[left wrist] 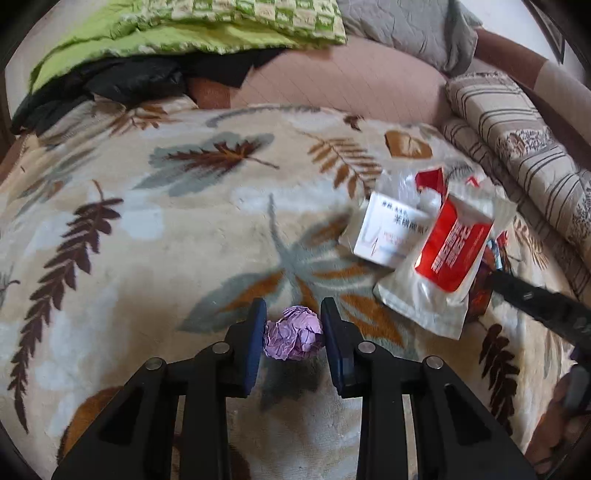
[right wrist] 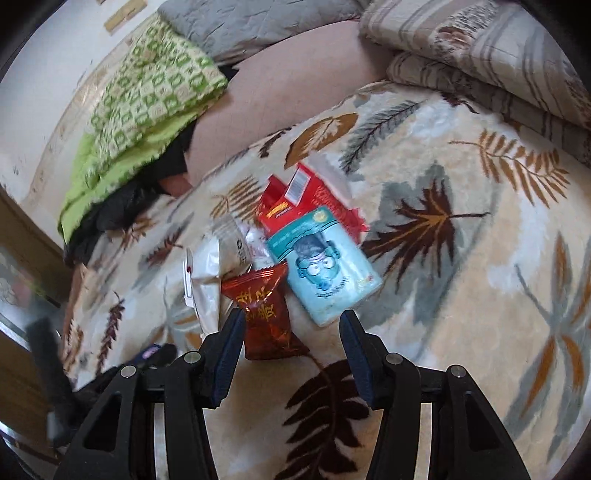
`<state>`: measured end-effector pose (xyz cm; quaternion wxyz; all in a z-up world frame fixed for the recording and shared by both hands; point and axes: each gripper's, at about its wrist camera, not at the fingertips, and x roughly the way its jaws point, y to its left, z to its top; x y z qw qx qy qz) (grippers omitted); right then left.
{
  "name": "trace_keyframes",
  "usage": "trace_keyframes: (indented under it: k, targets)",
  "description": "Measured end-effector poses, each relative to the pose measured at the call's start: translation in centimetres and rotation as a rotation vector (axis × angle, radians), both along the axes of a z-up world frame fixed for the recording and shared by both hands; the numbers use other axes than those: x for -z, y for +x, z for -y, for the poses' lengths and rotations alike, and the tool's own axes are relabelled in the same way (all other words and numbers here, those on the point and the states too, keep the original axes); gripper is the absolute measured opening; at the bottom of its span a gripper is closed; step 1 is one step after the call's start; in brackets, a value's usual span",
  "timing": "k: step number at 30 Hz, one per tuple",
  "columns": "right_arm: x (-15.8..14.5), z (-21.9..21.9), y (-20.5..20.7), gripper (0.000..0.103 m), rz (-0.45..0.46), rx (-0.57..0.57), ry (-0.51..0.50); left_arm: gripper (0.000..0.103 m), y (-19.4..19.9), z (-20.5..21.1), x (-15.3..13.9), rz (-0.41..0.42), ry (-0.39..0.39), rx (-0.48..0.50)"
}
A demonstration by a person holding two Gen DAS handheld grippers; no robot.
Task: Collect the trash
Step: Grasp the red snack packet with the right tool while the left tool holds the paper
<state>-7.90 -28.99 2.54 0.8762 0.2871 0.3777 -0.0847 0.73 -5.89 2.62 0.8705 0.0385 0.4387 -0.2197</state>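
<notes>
While the left gripper [left wrist: 293, 325] closes its two dark-padded fingers [left wrist: 255, 343] on either side of a crumpled purple paper ball [left wrist: 293, 338], both pads appear to touch the ball, which sits low over the leaf-patterned blanket [left wrist: 147, 229] covering the bed. To the right of this gripper lies a loose heap of wrappers: a white box with printed text [left wrist: 388, 232] partly under a white pouch with a red label [left wrist: 450, 254]. Seen from the right wrist, the right gripper [right wrist: 291, 325] holds its fingers [right wrist: 356, 339] spread wide apart and grasps nothing; its left finger overlaps the edge of a red foil snack packet [right wrist: 266, 314], though contact cannot be confirmed. Just beyond lie a pale blue packet with a cartoon face [right wrist: 325, 269], a red wrapper with a barcode [right wrist: 306, 192] and a silver-white bag [right wrist: 210, 273], all touching or overlapping on the blanket. Farther out, a green checked quilt [right wrist: 147, 96], a grey quilted pillow [right wrist: 251, 26] and a folded striped quilt [right wrist: 480, 48] border the bed.
</notes>
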Motion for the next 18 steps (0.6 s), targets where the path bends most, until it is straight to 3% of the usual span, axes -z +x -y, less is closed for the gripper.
trace_keyframes:
  k: [6, 9, 13, 18]
  targets:
    - [1.6, -1.9, 2.4, 0.057, -0.044, -0.044, -0.075, 0.029, -0.5, 0.4, -0.3, 0.016, 0.003, 0.026]
    - [1.6, -2.9, 2.9, 0.031, -0.052, -0.06, -0.134, 0.029, -1.0, 0.8, -0.7, 0.031, -0.001, 0.046]
    - [0.2, -3.4, 1.9, 0.031, -0.044, -0.069, -0.186, 0.029, -2.3, 1.7, -1.6, 0.069, -0.017, 0.082]
    - [-1.6, -1.6, -1.2, 0.031, 0.034, -0.027, -0.119, 0.029, -4.4, 3.8, -2.2, 0.097, -0.027, 0.104]
